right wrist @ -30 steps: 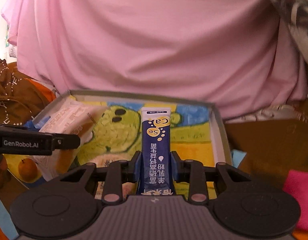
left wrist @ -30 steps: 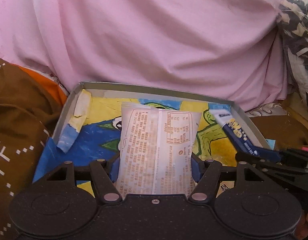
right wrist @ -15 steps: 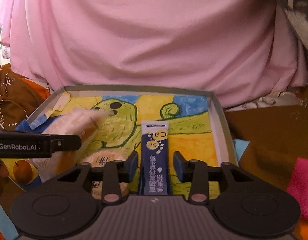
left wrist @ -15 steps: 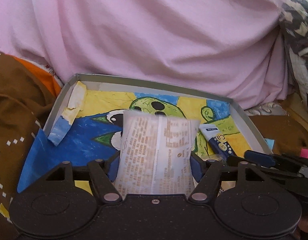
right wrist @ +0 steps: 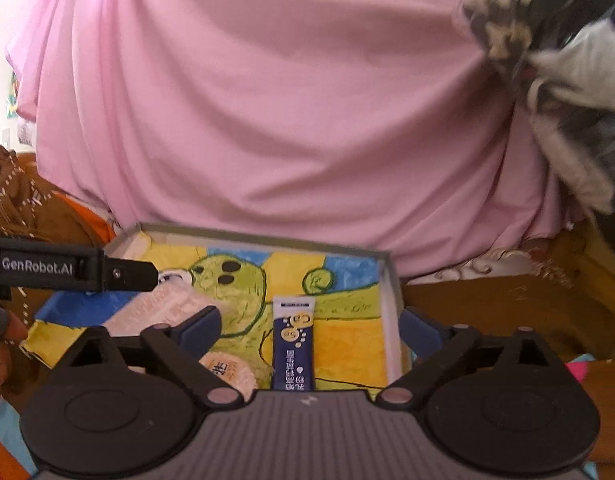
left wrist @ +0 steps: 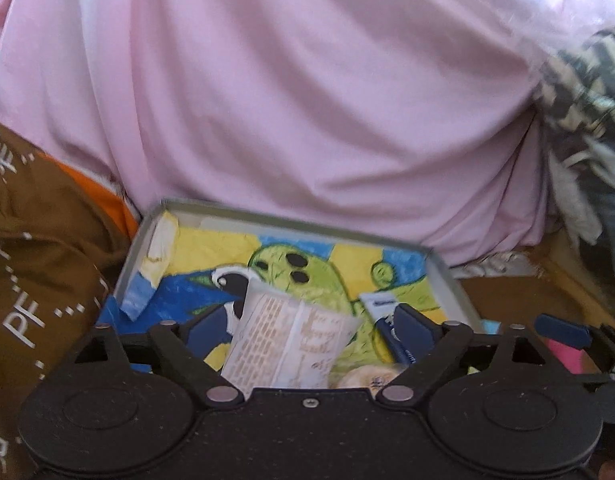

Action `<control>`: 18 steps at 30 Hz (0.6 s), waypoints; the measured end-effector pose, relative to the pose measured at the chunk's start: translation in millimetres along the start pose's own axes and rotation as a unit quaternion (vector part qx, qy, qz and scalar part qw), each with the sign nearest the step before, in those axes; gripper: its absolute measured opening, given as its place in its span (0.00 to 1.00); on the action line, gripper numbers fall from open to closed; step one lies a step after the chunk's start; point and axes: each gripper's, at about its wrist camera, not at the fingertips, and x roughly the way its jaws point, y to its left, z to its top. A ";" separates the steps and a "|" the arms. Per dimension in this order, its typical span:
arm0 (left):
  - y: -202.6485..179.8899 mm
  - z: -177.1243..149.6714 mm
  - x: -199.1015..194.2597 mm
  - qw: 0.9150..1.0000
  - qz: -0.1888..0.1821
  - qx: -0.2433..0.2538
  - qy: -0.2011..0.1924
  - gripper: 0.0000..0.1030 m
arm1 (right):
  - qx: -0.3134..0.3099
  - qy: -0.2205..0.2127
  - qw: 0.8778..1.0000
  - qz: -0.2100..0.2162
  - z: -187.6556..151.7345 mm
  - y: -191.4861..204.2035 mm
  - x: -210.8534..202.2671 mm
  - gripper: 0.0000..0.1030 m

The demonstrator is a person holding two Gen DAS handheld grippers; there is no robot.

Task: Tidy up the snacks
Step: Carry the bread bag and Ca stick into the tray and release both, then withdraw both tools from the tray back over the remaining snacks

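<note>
Left wrist view: the left gripper [left wrist: 311,322] is holding its jaws spread wide, and the white snack packet [left wrist: 291,344] is lying loose between them, touching neither pad, inside the shallow grey box [left wrist: 291,218] lined with a cartoon drawing. Right wrist view: the right gripper [right wrist: 309,332] is likewise standing wide apart, with the blue stick sachet [right wrist: 293,344] lying flat on the box floor midway between the jaws, clear of both. A round biscuit pack [right wrist: 227,374] is sitting just inside the left-hand jaw. Pink cloth [right wrist: 267,100] is hanging beyond the box.
</note>
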 end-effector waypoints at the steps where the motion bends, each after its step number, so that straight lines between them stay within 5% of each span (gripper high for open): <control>1: -1.6 1.6 -6.6 1.000 -0.001 0.000 -0.005 0.90 | 0.000 -0.006 1.000 -0.001 1.4 0.4 -6.6 0.99; 18: -33.1 -14.4 -119.4 0.998 -0.005 0.034 -0.052 0.99 | 0.009 -0.067 0.998 0.016 -8.1 14.4 -132.3 1.00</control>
